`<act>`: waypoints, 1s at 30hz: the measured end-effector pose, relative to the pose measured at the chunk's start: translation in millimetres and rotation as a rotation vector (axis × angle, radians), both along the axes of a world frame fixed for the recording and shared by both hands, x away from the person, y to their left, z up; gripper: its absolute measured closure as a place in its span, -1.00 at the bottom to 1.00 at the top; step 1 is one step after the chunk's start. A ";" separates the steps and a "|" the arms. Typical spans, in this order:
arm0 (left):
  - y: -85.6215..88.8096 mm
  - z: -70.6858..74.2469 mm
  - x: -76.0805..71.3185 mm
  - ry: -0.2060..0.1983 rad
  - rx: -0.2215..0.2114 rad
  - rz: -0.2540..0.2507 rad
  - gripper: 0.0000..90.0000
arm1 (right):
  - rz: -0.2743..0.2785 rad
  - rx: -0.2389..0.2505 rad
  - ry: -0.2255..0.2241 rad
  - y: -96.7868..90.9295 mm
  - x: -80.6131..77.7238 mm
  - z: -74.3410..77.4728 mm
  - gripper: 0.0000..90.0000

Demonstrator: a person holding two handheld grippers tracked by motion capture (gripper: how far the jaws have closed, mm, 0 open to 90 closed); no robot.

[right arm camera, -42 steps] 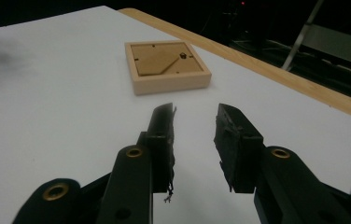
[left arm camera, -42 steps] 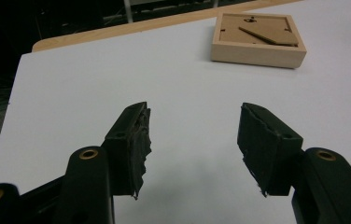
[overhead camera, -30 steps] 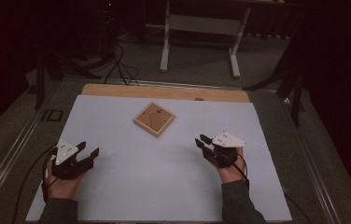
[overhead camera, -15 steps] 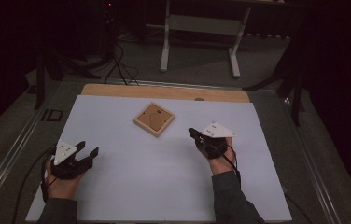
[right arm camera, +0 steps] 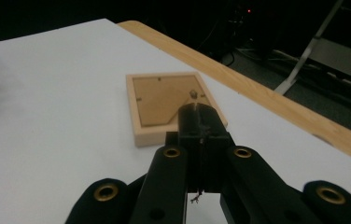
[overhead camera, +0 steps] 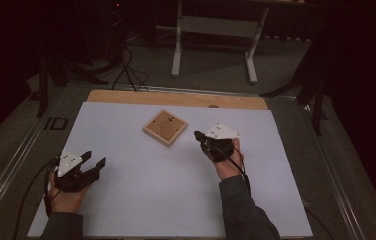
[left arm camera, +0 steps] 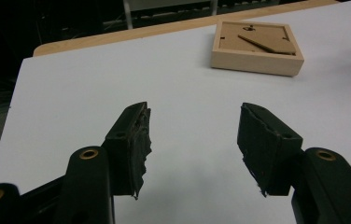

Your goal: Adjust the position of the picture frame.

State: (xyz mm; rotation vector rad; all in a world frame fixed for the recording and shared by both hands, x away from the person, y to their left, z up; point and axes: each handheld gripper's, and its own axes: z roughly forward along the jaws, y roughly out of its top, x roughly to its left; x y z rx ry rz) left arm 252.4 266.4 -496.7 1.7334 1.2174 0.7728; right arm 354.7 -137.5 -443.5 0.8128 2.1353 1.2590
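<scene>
A small wooden picture frame (overhead camera: 165, 128) lies back side up on the white tabletop (overhead camera: 151, 195), toward the far middle. My right gripper (overhead camera: 197, 135) sits just right of the frame, jaws shut with nothing between them. In the right gripper view its closed tips (right arm camera: 200, 112) hang over the near right corner of the frame (right arm camera: 164, 105); whether they touch it I cannot tell. My left gripper (overhead camera: 95, 157) rests at the near left, jaws open and empty. In the left gripper view (left arm camera: 192, 126) the frame (left arm camera: 256, 46) lies well ahead to the right.
A bare wooden strip (overhead camera: 176, 98) runs along the table's far edge. Behind it on the floor stand a white metal stand (overhead camera: 211, 30) and dark cables (overhead camera: 126, 65). Metal rails (overhead camera: 21, 150) run along both sides of the table.
The right hand has moved left and forward across the table, toward the frame. The left hand has stayed put with its jaws open.
</scene>
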 end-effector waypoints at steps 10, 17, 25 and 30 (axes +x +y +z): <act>1.3 0.4 -0.1 -0.006 -0.006 0.003 -0.03 | -0.003 -0.018 -0.019 18.6 17.2 7.6 0.99; 1.8 0.7 -0.2 -0.009 -0.012 0.005 -0.03 | -0.011 -0.020 -0.016 28.7 28.1 7.1 0.99; 1.3 1.0 -0.6 -0.014 -0.015 0.003 -0.03 | -0.016 -0.021 0.004 41.1 37.6 -1.5 0.99; 0.6 0.9 -0.4 -0.014 -0.015 0.004 -0.03 | -0.014 -0.019 0.014 46.5 40.5 -3.6 0.99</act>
